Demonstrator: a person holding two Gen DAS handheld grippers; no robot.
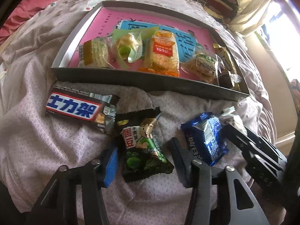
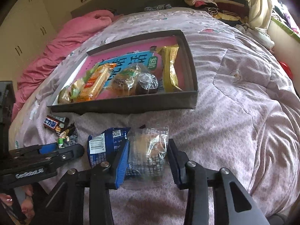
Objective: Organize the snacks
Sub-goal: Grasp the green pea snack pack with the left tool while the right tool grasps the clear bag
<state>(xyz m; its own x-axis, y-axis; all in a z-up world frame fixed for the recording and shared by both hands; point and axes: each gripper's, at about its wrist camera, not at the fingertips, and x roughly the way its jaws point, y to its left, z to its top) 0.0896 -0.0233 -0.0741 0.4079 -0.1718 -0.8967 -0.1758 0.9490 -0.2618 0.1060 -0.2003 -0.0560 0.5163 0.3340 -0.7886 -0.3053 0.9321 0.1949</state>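
A grey box with a pink book as its floor holds several snacks on the bed; it also shows in the right wrist view. My left gripper is open, its jaws on either side of a black-and-green bean packet on the quilt. A Snickers bar lies to its left, a blue Oreo packet to its right. My right gripper is open around a clear-wrapped pastry, beside the Oreo packet.
A pale pink quilt covers the bed. A pink blanket lies at the far left. Folded clothes are piled at the back right. The left gripper shows in the right wrist view.
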